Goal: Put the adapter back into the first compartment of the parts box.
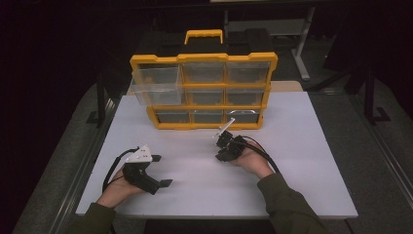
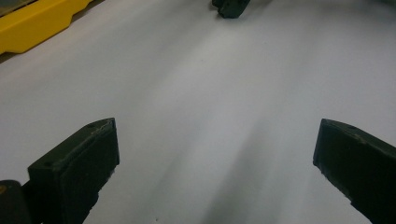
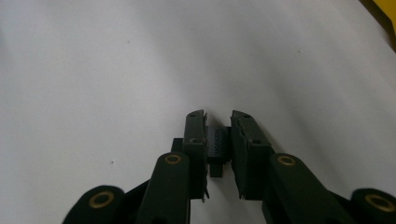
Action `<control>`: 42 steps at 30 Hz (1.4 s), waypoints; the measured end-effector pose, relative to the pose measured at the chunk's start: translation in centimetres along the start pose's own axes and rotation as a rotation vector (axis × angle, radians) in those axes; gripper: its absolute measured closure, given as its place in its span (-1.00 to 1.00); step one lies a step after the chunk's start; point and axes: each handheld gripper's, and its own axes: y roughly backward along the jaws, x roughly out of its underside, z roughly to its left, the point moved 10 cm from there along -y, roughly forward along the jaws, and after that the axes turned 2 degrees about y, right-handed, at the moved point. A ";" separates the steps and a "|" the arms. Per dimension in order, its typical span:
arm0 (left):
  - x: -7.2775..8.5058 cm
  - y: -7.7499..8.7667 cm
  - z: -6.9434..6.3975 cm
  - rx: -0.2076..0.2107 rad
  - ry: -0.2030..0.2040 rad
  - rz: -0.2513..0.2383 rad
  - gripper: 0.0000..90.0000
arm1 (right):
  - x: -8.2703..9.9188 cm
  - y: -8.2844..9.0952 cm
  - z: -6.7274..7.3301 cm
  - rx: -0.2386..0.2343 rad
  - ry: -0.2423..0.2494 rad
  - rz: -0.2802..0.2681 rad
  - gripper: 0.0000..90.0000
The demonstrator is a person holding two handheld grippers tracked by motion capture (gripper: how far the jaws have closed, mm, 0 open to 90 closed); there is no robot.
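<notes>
The right gripper (image 3: pixel 218 123) clenches a small dark block (image 3: pixel 217 142) between its pads; the yellow drawer cabinet (image 1: pixel 203 58) stands just ahead; the left gripper (image 2: pixel 212 154) gapes empty.

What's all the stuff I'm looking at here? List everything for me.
Drawer organiser: one, yellow frame with black handle and clear drawers, upright at the table's far edge; top-left drawer pulled out.
Small part: one, dark grey, clamped between the right gripper's jaws.
Table: one, white top.
Left gripper: one, black with a grey plate, jaws wide apart over bare table, near left.
Right gripper: one, black, shut on the small part, near the organiser.
Hands and sleeves: two, dark green sleeves, entering from the near edge.
</notes>
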 end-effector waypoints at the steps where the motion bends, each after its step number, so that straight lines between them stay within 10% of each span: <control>1: 0.0 0.0 0.0 0.001 0.000 0.000 -1.00 | 0.0 0.0 0.0 -0.005 -0.005 0.003 0.68; 42: -0.1 0.1 0.1 -0.001 0.007 -0.012 -1.00 | -5.9 7.1 1.1 -0.109 0.109 -0.055 0.68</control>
